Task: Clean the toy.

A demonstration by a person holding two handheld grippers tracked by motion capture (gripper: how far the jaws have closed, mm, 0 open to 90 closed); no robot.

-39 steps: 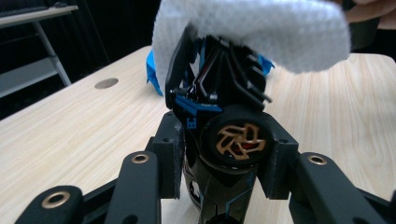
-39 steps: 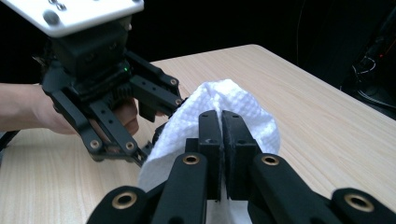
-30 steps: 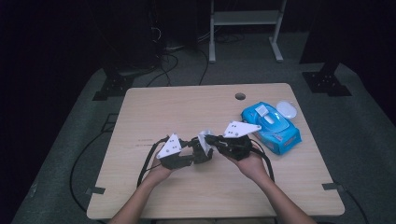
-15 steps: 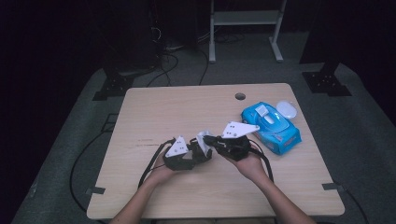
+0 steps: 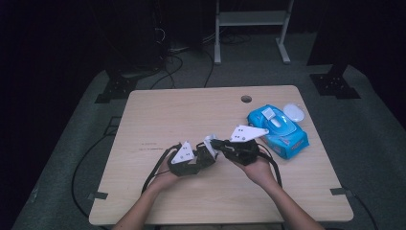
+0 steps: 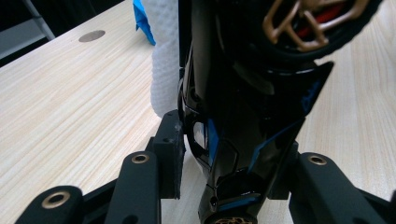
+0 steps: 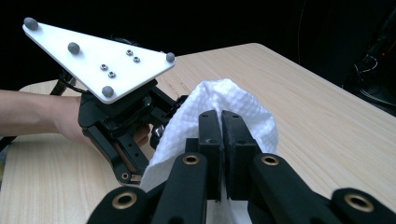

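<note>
A pale wooden counter (image 5: 167, 115) stands on grey carpet in a dark room. A blue wipes pack (image 5: 277, 132) lies near its far right corner and serves as the landmark here. Just beyond the pack lies a small white round lid (image 5: 294, 112). To the pack's left, nearer the far edge, is a round cable hole (image 5: 246, 99). Well beyond the pack, off the counter, stands a white metal frame (image 5: 249, 19). Black stand feet (image 5: 115, 88) rest on the carpet at either side, and cables (image 5: 167, 62) trail across it.

Both hands work just left of the pack, towards the near edge. The left claw (image 6: 229, 158) has just been closing and grips a glossy black toy car (image 6: 243, 93) with blue trim and bronze spoked wheels, its pads pressed against the car's sides. The right claw (image 7: 222, 126) is pinched almost fully together on a white textured wipe (image 7: 233, 102), which bulges over its tips. In the left gripper view the wipe (image 6: 166, 60) lies against the car's side, with the pack (image 6: 142, 18) behind it. From the high view, the two claws meet tip to tip, left (image 5: 210, 148) and right (image 5: 216, 143), and the wipe (image 5: 209, 141) shows between them, left of the pack and apart from it.
</note>
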